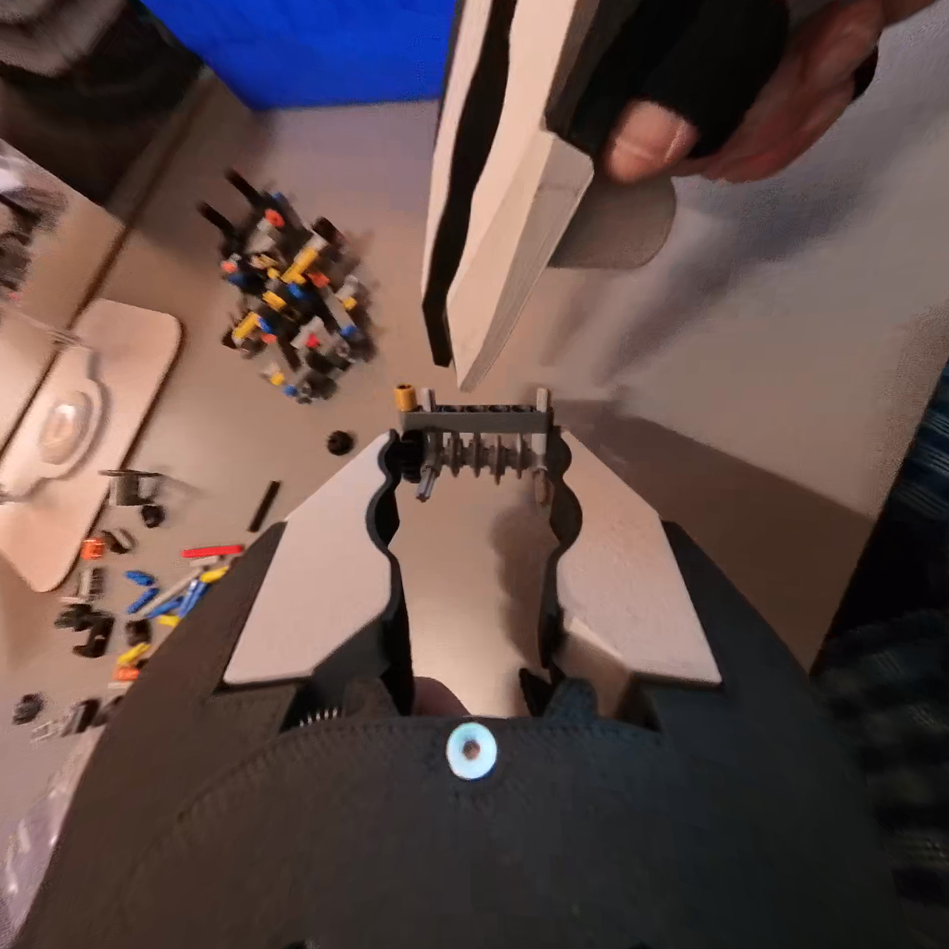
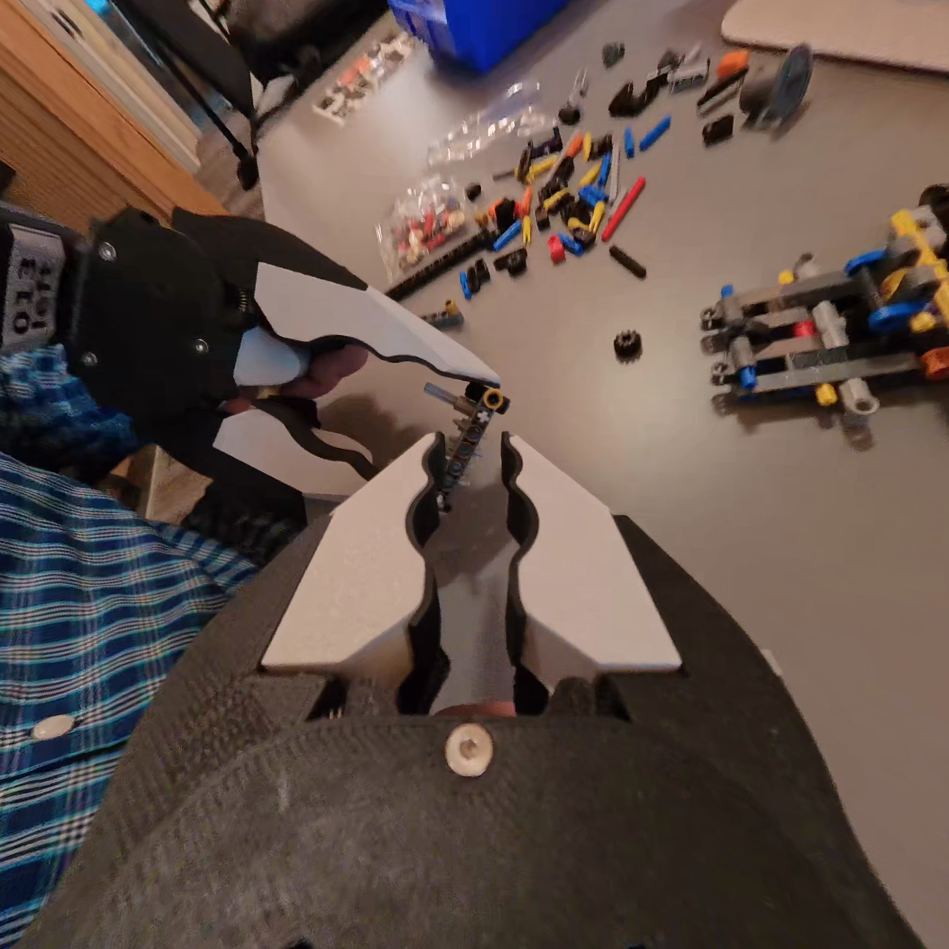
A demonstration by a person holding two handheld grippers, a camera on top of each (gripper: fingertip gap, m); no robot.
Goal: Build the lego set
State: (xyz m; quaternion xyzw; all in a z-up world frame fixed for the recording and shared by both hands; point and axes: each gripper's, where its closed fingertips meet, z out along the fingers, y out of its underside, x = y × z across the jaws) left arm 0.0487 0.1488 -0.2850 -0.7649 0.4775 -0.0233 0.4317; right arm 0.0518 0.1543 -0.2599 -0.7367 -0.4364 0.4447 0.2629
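Observation:
My left gripper [image 1: 475,452] is shut on a small grey Lego sub-assembly [image 1: 477,423], a beam with a row of gears and axles and a tan bush at one end. It holds the piece by its two ends above the grey table. In the right wrist view the sub-assembly [image 2: 470,441] stands on end between the fingers of my right gripper [image 2: 471,442]. The jaws are apart and do not clamp it. The right gripper [image 1: 452,367] also shows in the left wrist view, coming down just behind the piece. The left gripper [image 2: 452,426] enters from the left.
A partly built chassis [image 2: 821,328] lies at the right and also shows in the left wrist view [image 1: 292,287]. Loose pieces [image 2: 575,195] and a bag of parts [image 2: 426,226] lie behind. A black gear [image 2: 627,345] sits alone. A blue box [image 2: 477,31] stands at the back. The table edge [image 1: 873,462] is near. My left and right fingertips are right by each other.

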